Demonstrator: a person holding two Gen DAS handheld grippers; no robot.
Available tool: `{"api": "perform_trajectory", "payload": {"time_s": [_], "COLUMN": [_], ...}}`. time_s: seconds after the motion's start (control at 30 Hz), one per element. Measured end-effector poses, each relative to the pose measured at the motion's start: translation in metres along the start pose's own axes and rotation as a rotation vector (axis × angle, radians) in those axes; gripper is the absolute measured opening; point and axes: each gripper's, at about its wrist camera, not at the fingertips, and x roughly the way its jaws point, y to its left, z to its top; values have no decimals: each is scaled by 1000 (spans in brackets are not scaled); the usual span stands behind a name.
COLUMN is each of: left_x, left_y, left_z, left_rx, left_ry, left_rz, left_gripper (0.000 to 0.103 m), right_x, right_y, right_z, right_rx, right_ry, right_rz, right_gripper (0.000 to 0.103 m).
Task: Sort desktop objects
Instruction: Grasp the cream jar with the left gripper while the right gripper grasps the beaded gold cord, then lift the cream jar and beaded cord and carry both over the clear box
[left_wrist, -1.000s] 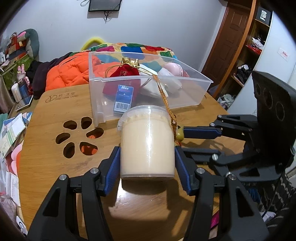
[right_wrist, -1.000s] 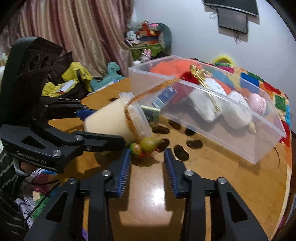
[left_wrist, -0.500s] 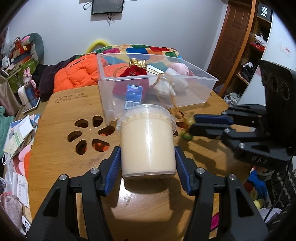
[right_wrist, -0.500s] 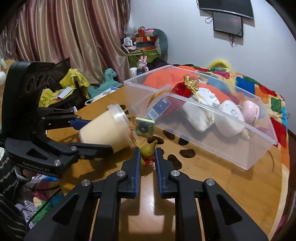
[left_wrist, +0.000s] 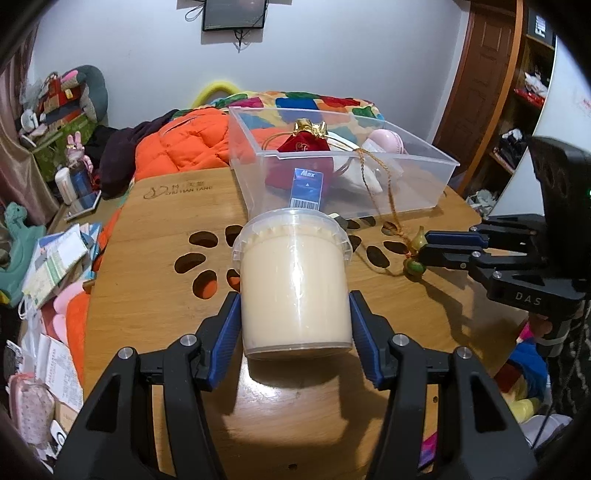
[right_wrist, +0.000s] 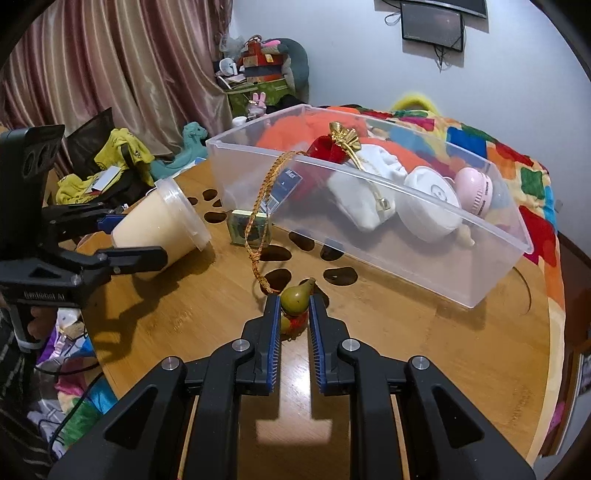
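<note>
My left gripper (left_wrist: 294, 306) is shut on a clear lidded tub of cream-coloured stuff (left_wrist: 295, 280), held tilted just above the wooden table (left_wrist: 155, 288). The right wrist view shows that tub (right_wrist: 159, 225) at its left, in the left gripper (right_wrist: 136, 240). My right gripper (right_wrist: 293, 306) is shut on a small green gourd charm (right_wrist: 295, 295) low over the table. The charm's golden cord (right_wrist: 258, 221) runs up over the rim of the clear plastic bin (right_wrist: 369, 173). The left wrist view has the right gripper (left_wrist: 424, 247) holding the charm (left_wrist: 419, 240) to the tub's right.
The bin (left_wrist: 443, 158) holds a red pouch (left_wrist: 303, 142), a blue card (left_wrist: 308, 188), white items and a pink fan (right_wrist: 472, 188). A small square box (right_wrist: 240, 229) lies by the bin. Paw-shaped holes (left_wrist: 203, 258) pierce the table. An orange jacket (left_wrist: 184, 144) and clutter lie beyond its edges.
The right gripper's jaws have closed on the gourd charm, which lay free between them a second ago. The tub stays in the left gripper, now seen a little farther from the bin.
</note>
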Motion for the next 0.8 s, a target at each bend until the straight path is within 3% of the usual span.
{"api": "perform_trajectory", "payload": {"time_s": [0.13,0.4,0.6,0.8], "left_x": [5,16,27,27], "left_y": [0,-1,-12,-14], "left_z": [4,16,15,14], "left_rx": [-12,-38,-17,-25], "left_ry": [5,14,38,21], "left_rz": [1,6,12,25], "left_gripper": [58,60,59,57], "right_x": [9,23,21,13], "right_y": [5,13,15,11], "right_z": [2,0,-2,-3], "right_rx": [-4,-5,-23,0], "right_ry": [30,38,34,11], "right_rz": [1,-9,-22,-36], "right_gripper": [31,30,17,17]}}
